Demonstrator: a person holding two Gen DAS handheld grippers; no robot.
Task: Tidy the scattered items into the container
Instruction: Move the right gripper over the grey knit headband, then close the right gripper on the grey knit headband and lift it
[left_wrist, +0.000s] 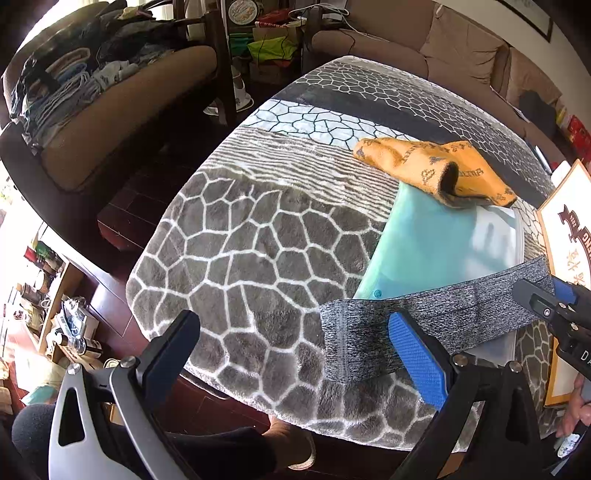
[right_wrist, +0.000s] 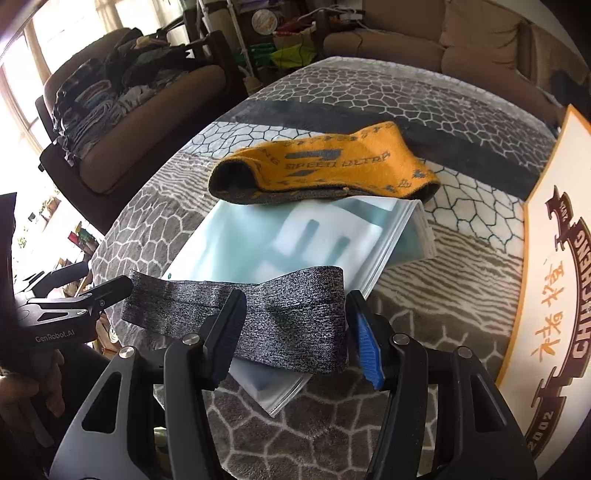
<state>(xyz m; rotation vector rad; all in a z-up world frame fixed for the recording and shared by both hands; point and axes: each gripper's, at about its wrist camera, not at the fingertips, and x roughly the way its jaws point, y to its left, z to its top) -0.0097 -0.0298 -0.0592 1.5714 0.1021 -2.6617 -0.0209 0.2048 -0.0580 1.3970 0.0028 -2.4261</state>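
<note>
Grey band (right_wrist: 236, 317) lies left-to-right across the near table; right gripper (right_wrist: 295, 325) straddles its right end, spread; left gripper (left_wrist: 295, 354), spread, beside its left end

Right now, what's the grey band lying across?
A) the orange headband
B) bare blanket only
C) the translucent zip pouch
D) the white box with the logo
C: the grey band lies draped over the near end of the translucent zip pouch, while the orange headband sits at the pouch's far end.

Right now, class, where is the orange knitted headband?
The orange knitted headband lies at the table's far side, overlapping the far edge of the translucent plastic pouch.
</note>
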